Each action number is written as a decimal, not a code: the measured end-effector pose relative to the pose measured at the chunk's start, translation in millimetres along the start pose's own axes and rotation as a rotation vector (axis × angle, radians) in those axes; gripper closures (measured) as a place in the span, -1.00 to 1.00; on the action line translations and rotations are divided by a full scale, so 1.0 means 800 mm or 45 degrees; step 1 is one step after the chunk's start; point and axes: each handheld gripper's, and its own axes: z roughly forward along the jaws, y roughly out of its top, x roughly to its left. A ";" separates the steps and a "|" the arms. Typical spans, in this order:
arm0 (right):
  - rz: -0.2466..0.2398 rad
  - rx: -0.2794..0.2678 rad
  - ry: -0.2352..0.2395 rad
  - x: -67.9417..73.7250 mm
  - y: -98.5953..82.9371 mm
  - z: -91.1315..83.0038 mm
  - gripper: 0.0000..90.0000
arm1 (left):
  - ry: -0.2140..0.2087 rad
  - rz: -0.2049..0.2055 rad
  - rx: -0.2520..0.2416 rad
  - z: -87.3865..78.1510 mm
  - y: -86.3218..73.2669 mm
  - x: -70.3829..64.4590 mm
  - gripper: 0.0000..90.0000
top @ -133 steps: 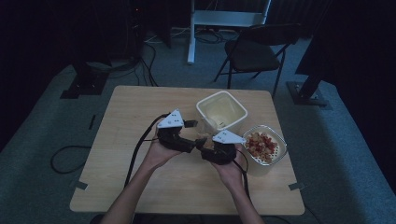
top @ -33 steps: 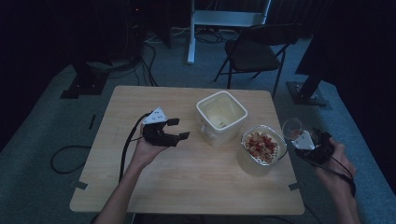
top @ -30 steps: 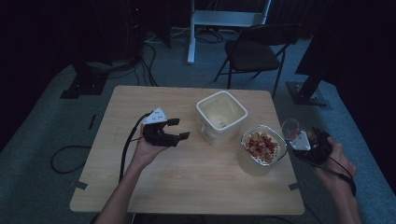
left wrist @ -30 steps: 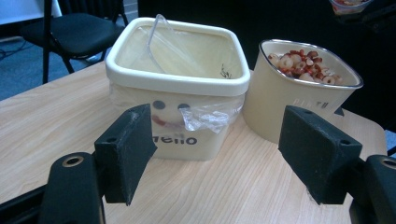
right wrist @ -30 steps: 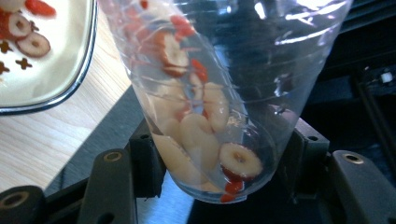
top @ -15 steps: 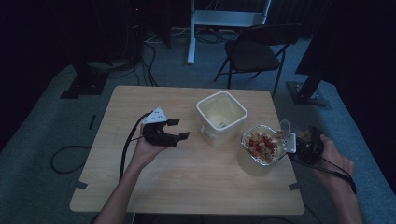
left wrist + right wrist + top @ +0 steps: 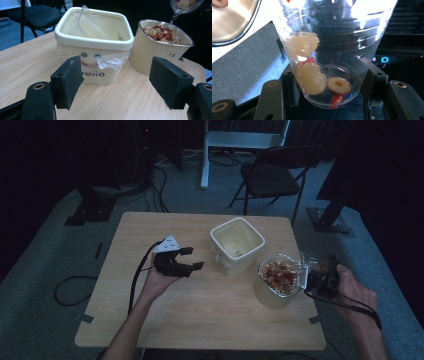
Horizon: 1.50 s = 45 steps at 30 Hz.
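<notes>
High view, cup: the right claw point(image 7: 314, 276) grasps a clear plastic cup point(image 7: 306, 265), tilted with its mouth toward the round bowl point(image 7: 278, 281) at the counter's point(image 7: 200, 315) right edge.
High view, bowl: cream wall, metal rim, heaped with pale and red ring-shaped pieces.
High view, left claw point(image 7: 192, 258): released, jaws spread, held above the wooden counter, left of the square tub point(image 7: 236, 247).
Left gripper view, tub: cream plastic, rounded corners, thick rim, clear plastic liner spilling over the front, dark printed letters on its face; it stands just beside the bowl.
Left gripper view, cup: its clear rim hangs over the bowl's far side.
Right gripper view, cup: ribbed, see-through wall clamped between the black jaws.
Right gripper view, contents: pale glossy slices point(image 7: 310, 78), one brown-rimmed ring and red bits lie near the bottom.
</notes>
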 end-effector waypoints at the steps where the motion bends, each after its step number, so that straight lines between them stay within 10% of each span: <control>1: -0.013 0.001 -0.007 0.001 0.001 -0.001 -0.05 | -0.001 -0.001 0.001 0.000 0.000 0.000 -0.40; 25: -0.200 0.023 -0.097 0.007 0.015 -0.005 -0.05 | -0.006 0.002 -0.005 0.000 0.000 -0.001 -0.40; 45: -0.199 0.022 -0.104 0.005 0.016 -0.005 -0.05 | -0.004 0.002 -0.005 0.000 0.000 -0.001 -0.40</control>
